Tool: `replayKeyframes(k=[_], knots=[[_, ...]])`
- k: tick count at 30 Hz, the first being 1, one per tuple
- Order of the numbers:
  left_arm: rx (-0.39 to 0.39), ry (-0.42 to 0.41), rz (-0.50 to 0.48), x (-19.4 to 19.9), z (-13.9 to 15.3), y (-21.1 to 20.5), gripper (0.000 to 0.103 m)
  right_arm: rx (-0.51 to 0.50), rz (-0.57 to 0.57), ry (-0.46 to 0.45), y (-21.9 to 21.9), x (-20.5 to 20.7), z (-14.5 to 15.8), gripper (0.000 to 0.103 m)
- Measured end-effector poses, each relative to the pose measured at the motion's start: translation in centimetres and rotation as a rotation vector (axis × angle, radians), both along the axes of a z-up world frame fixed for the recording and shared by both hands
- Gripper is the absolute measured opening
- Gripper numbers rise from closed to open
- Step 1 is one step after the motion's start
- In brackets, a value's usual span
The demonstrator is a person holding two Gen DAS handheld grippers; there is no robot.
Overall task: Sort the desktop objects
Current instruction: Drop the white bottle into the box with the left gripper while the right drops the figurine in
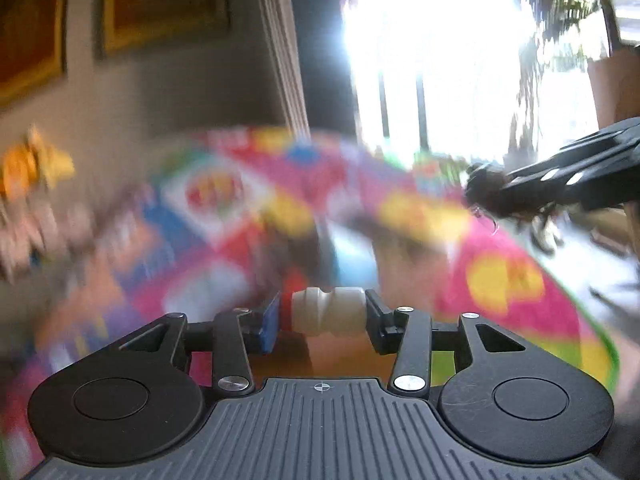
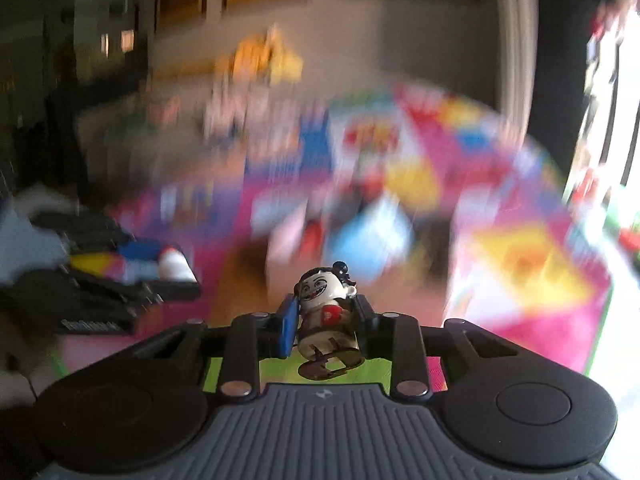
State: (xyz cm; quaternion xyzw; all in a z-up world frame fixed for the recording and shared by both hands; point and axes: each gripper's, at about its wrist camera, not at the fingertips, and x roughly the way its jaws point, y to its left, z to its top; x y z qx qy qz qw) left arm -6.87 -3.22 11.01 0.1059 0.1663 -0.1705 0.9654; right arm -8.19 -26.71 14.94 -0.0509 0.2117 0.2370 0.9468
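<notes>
My left gripper [image 1: 320, 316] is shut on a cream, waisted, spool-like piece [image 1: 329, 311] with a bit of red at its left end, held sideways between the pads. My right gripper [image 2: 326, 320] is shut on a small grinning figurine [image 2: 325, 312] with dark hair buns, a red mark on its chest and a brown base. In the left wrist view the right gripper [image 1: 476, 192] reaches in from the right with the dark figurine [image 1: 486, 188] at its tip. In the right wrist view the left gripper [image 2: 176, 270] comes in from the left with the cream piece [image 2: 176, 266].
Both views are heavily blurred. A bright, many-coloured mat [image 1: 500, 280] covers the table [image 2: 240, 264]. Blurred items lie mid-mat, among them a light blue piece [image 2: 370, 236]. An orange and yellow toy [image 2: 264, 60] and other figures stand at the far side. A bright window [image 1: 440, 48] glares behind.
</notes>
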Motion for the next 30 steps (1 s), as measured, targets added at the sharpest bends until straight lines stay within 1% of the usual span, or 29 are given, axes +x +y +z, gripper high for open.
replayKeyframes(k=[2, 4, 6, 8, 9, 10, 11, 12, 14, 16, 18, 20, 22, 24, 26, 28, 30], knots=[[0.002, -0.067, 0.011, 2.2, 1.7, -0.6, 0.048, 0.053, -0.010, -0.063, -1.1, 0.4, 3.2, 0.028], [-0.005, -0.090, 0.035, 5.5, 2.6, -1.5, 0.048, 0.075, -0.035, -0.106, -1.7, 1.0, 5.1, 0.028], [-0.014, -0.103, 0.041, 9.1, 2.8, -2.4, 0.048, 0.076, -0.044, -0.129, -1.8, 1.6, 5.9, 0.028], [-0.011, -0.091, 0.070, 12.8, 2.6, -3.2, 0.049, 0.070, -0.049, -0.130, -1.8, 2.5, 6.0, 0.028], [-0.016, -0.072, 0.077, 14.5, 2.3, -3.5, 0.051, 0.069, -0.047, -0.122, -1.6, 2.9, 6.0, 0.028], [-0.022, -0.047, 0.080, 15.7, 2.1, -3.5, 0.060, 0.070, -0.045, -0.109, -1.6, 3.5, 5.8, 0.028], [-0.034, -0.021, 0.086, 16.8, 1.7, -3.3, 0.065, 0.072, -0.047, -0.100, -1.5, 4.0, 5.7, 0.028], [-0.048, -0.002, 0.095, 17.1, 1.5, -3.0, 0.067, 0.072, -0.051, -0.091, -1.5, 4.6, 5.6, 0.028], [-0.083, 0.029, 0.099, 16.7, 0.5, -1.8, 0.079, 0.077, -0.055, -0.075, -1.5, 5.8, 5.4, 0.028], [-0.096, 0.079, 0.113, 15.4, -0.9, -0.7, 0.082, 0.091, -0.048, -0.052, -1.4, 7.2, 5.4, 0.028], [-0.085, 0.133, 0.112, 14.3, -2.3, -0.2, 0.083, 0.104, -0.032, -0.013, -0.5, 9.4, 5.4, 0.028], [-0.087, 0.189, 0.102, 12.6, -3.8, 0.4, 0.090, 0.112, -0.003, 0.048, 0.9, 12.5, 5.0, 0.028], [-0.100, 0.245, 0.104, 11.2, -5.1, 0.9, 0.094, 0.111, 0.013, 0.110, 2.6, 15.4, 4.2, 0.028], [-0.107, 0.296, 0.112, 9.8, -6.4, 1.5, 0.095, 0.080, 0.009, 0.165, 4.8, 18.5, 3.0, 0.028], [-0.096, 0.315, 0.141, 8.7, -7.2, 2.0, 0.096, 0.030, -0.004, 0.212, 7.1, 21.6, 1.4, 0.029], [-0.091, 0.327, 0.184, 8.4, -7.8, 2.7, 0.097, -0.010, -0.016, 0.260, 8.8, 23.8, -0.2, 0.030], [-0.099, 0.350, 0.213, 8.2, -8.4, 3.3, 0.098, -0.031, -0.057, 0.289, 9.5, 25.0, -1.6, 0.032]])
